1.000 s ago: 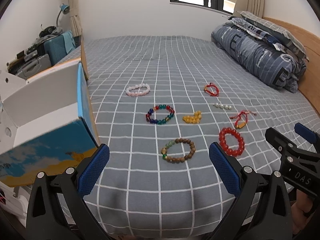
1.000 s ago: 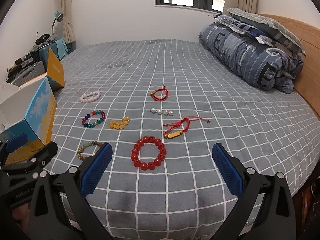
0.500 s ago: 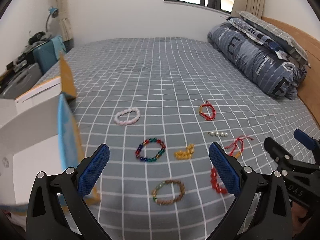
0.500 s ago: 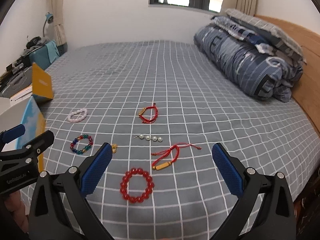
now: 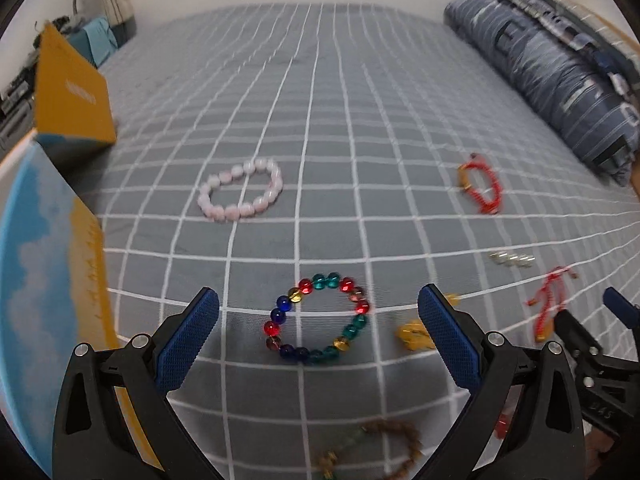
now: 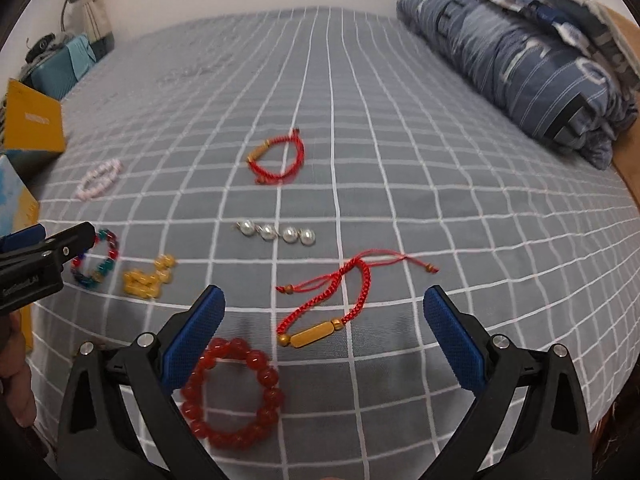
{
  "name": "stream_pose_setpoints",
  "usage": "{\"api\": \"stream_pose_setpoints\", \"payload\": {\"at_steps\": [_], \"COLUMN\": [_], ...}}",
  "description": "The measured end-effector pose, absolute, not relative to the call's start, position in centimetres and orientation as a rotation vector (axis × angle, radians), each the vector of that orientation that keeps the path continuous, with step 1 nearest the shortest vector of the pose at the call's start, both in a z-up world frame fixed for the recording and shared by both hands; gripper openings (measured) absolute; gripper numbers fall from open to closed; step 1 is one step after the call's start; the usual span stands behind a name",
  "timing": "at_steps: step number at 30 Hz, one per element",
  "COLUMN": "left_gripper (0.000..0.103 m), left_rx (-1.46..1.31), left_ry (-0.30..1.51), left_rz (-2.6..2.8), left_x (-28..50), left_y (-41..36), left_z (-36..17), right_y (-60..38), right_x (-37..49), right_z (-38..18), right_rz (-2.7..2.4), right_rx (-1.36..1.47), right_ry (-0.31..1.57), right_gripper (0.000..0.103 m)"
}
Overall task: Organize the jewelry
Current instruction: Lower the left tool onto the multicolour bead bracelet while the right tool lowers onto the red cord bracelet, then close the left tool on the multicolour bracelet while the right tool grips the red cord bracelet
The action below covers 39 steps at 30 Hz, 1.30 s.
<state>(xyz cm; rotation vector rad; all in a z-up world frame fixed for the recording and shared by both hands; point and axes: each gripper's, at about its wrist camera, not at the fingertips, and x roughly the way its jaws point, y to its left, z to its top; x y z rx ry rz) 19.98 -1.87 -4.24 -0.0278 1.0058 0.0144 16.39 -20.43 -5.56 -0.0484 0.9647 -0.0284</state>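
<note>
Left wrist — wooden bracelet (image 5: 372,450), right — red beads (image 6: 232,394)

Checked bed (image 6: 360,80) carries scattered bracelets (image 6: 234,392) and a folded quilt (image 6: 520,64).

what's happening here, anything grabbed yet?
Nothing grabbed yet. A person holds two open grippers over a grey checked bedspread strewn with jewelry. The left gripper frames the multicolored bead bracelet; the right gripper hovers by the red cord bracelet with a gold bar. An open blue-and-yellow box sits at the left.
</note>
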Motion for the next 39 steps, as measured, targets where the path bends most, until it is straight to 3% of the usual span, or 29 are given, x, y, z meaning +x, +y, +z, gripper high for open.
{"api": "stream_pose_setpoints", "payload": {"at_steps": [9, 22, 28, 36, 39], "left_gripper": [0.095, 0.078, 0.061, 0.018, 0.018], "left_rx": [-0.031, -0.035, -0.038, -0.056, -0.056], "left_ry": [1.052, 1.073, 1.073, 1.076, 1.071], "left_rz": [0.030, 0.037, 0.039, 0.006, 0.001], "left_x": [21.3, 21.2, 20.8, 20.3, 20.2], "left_y": [-1.7, -1.4, -1.0, -1.1, -1.0], "left_z": [-6.8, -8.0, -7.7, -7.4, -7.2], "right_y": [-20.9, -20.5, -20.6, -21.0, -21.0], "right_x": [17.9, 18.0, 17.9, 18.0, 18.1], "right_z": [-8.0, -9.1, -9.2, -9.1, -9.1], "right_rz": [-0.017, 0.005, 0.003, -0.014, -0.017], "right_rx": [-0.022, -0.009, -0.007, 0.019, 0.025], "right_ry": [1.038, 1.095, 1.098, 1.105, 1.101], "right_gripper": [0.093, 0.074, 0.060, 0.042, 0.036]}}
